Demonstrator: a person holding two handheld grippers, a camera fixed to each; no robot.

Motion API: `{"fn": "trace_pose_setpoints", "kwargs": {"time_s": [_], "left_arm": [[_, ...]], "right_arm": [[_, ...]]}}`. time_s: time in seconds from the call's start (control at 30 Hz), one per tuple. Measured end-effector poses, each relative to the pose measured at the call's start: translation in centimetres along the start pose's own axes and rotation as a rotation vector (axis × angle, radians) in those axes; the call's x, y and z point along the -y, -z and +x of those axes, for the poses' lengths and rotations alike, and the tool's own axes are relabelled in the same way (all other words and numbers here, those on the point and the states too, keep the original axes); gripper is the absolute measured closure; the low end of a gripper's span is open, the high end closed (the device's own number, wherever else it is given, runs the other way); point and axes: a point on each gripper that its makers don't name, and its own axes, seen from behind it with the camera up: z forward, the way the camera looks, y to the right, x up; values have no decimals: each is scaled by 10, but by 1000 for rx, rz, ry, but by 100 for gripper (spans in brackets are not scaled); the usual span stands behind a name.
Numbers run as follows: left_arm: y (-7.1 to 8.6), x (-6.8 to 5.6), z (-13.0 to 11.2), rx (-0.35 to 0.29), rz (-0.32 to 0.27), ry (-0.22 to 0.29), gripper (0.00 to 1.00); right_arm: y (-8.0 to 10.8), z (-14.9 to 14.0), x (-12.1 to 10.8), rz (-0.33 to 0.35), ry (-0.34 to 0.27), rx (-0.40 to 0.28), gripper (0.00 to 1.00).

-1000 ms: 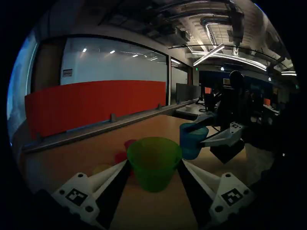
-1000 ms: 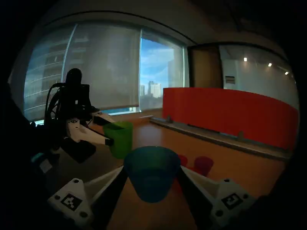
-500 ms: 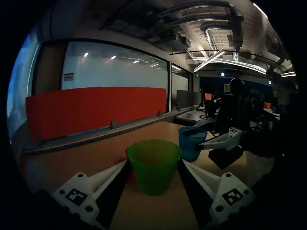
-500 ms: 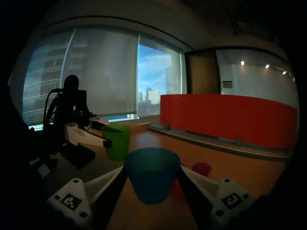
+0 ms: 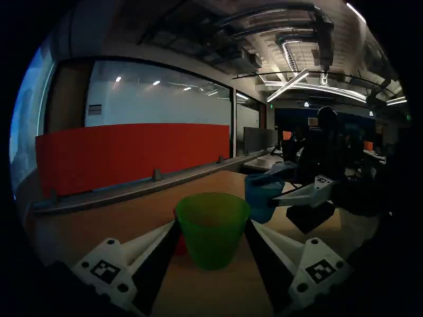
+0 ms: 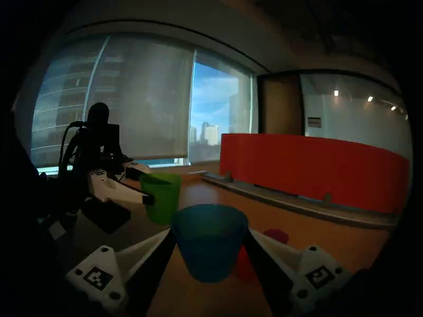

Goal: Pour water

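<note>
A green cup (image 5: 213, 228) sits upright between the white fingers of my left gripper (image 5: 213, 238), which is shut on it above the wooden table (image 5: 222, 288). My right gripper (image 6: 210, 240) is shut on a blue cup (image 6: 210, 240), also upright. In the left gripper view the blue cup (image 5: 259, 196) hangs to the right of the green one, held by the other gripper's fingers (image 5: 296, 196). In the right gripper view the green cup (image 6: 162, 197) is at the left, a little farther off. I cannot see water in either cup.
Small red cups (image 6: 276, 236) stand on the table beyond the held cups, one partly hidden behind the green cup (image 5: 181, 244). An orange-red partition (image 5: 132, 150) runs along the table's far edge. Windows with blinds (image 6: 132, 100) lie behind the left gripper.
Both views have tilted slightly upward, so the small cups on the table sit lower and are more hidden. The green and blue cups stay held and upright, about the same distance apart.
</note>
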Motion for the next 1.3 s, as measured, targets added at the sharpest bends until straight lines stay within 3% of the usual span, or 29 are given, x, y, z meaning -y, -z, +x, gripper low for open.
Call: {"fn": "trace_pose_setpoints", "kwargs": {"time_s": [0.57, 0.97, 1.3], "left_arm": [[-2, -2, -1, -19, 5, -19, 16], [-5, -5, -10, -14, -11, -15, 16], [-8, -10, -10, -14, -29, -29, 16]], "right_arm": [[3, 16, -4, 17, 52, 12, 10], [2, 33, -10, 24, 160, 43, 10], [-4, 55, -21, 20, 291, 49, 10]]}}
